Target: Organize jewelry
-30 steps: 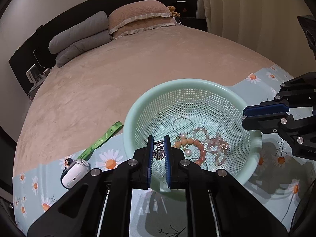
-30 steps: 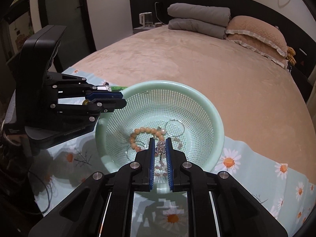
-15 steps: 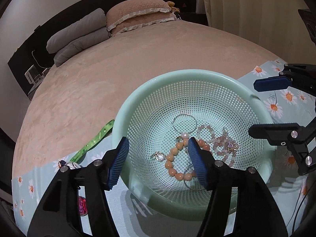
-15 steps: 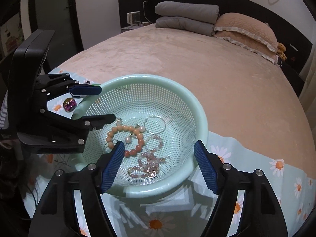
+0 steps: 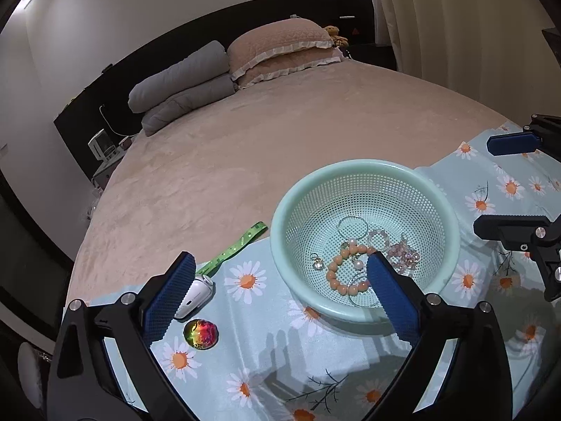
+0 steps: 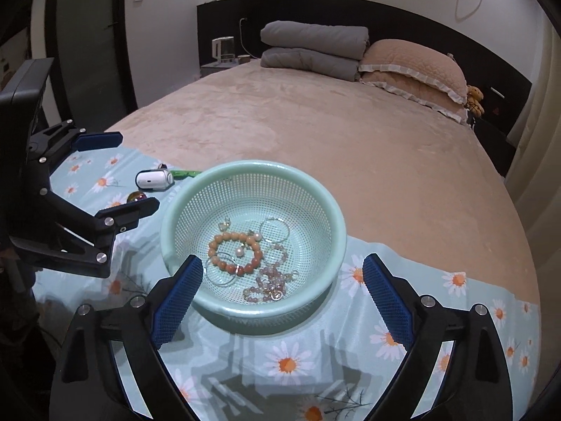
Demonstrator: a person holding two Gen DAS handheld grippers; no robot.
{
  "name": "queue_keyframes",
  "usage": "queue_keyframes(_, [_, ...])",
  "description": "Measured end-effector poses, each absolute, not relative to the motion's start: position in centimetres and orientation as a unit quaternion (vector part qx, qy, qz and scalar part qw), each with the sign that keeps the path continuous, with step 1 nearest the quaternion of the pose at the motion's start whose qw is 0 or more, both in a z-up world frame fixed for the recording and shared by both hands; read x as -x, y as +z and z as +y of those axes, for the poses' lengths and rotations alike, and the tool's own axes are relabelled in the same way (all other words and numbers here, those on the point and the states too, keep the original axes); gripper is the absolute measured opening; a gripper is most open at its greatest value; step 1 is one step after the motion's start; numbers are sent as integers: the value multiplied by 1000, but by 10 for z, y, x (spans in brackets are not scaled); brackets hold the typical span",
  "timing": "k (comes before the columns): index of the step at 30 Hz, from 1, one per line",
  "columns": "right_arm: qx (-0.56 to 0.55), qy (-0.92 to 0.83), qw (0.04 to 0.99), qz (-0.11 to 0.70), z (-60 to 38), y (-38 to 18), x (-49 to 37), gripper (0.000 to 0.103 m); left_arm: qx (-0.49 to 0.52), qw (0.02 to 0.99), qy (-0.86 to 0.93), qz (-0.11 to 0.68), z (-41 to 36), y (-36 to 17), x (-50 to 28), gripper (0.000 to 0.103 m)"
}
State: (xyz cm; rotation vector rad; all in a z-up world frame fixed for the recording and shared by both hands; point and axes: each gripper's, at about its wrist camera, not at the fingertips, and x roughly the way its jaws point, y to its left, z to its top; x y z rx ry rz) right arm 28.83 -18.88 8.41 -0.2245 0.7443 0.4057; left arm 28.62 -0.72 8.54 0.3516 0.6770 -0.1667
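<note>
left gripper point(image 5: 277, 294): black plastic frame, silver screws
right gripper point(image 6: 282, 296): same
pads point(image 6: 177, 303): blue, ribbed

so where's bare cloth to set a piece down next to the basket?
Free: daisy cloth in front of the green basket, and right of it toward the bed. Crowded: left side, with white case, iridescent stone and green ribbon.

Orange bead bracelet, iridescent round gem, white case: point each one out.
orange bead bracelet point(image 6: 234, 249): right wrist view, on its left arc of beads.
iridescent round gem point(image 5: 200, 329): left wrist view, on its centre.
white case point(image 6: 153, 179): right wrist view, on its side face.
</note>
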Motion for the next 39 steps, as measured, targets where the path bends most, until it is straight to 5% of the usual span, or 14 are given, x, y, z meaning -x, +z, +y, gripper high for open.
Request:
queue_keyframes(16, [89,158,922,341,-189,93,-224,91,-145,936,-82,310,11,107,-217,97])
queue_keyframes(24, [107,133,950,262,-187,85,-172,95,-114,952,-72,276,19,104,-191,97])
queue_keyframes(39, [120,114,944,285,-185,57,-133,95,-107,968,-52,221,4,93,-148,97])
